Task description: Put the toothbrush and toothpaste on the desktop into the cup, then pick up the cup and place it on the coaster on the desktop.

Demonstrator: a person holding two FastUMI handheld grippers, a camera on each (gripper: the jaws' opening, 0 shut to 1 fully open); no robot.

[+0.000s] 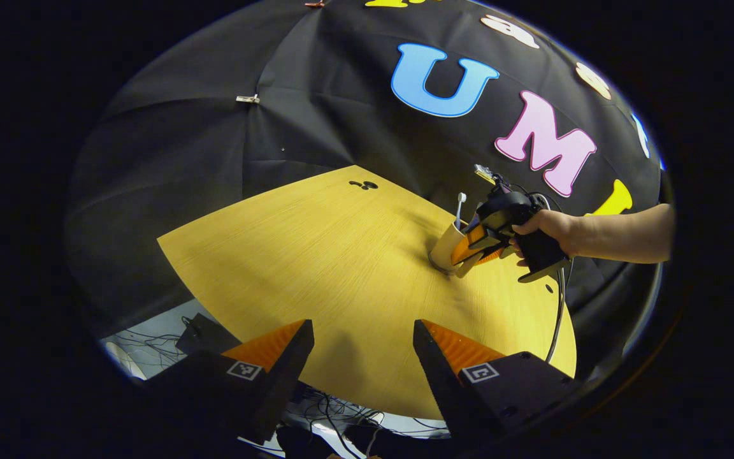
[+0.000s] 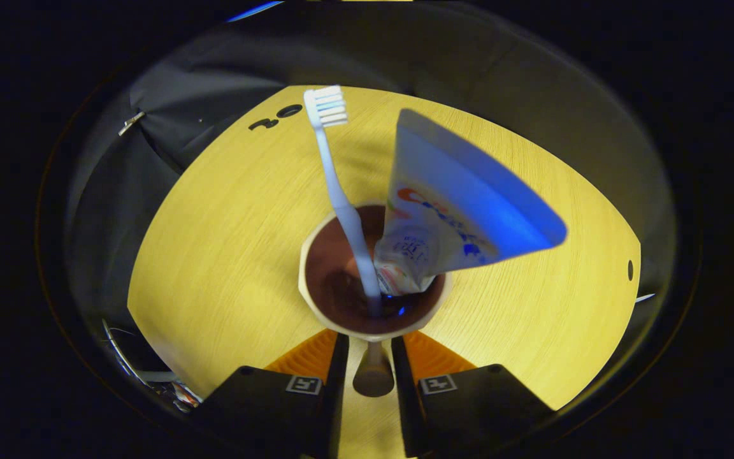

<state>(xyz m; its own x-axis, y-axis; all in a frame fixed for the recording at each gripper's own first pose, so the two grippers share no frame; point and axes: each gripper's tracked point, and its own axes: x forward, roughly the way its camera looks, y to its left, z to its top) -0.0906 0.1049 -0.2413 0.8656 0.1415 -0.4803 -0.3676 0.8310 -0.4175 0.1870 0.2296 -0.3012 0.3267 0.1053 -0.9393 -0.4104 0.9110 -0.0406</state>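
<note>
Wood-grain desktop (image 2: pixel 227 242), smooth with a soft sheen; matt black cloth wall (image 1: pixel 169 159), creased, held by a shiny metal clip (image 1: pixel 247 99); glossy plastic toothpaste (image 2: pixel 462 210) tube; smooth plastic toothbrush (image 2: pixel 338 185); cup (image 2: pixel 316 306), smooth pale rim, dark inside.

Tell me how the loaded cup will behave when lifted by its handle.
The cup probably feels top-heavy: the toothbrush and toothpaste lean far above its rim. It may swing, since the right gripper grips only the handle. It looks rigid.
</note>
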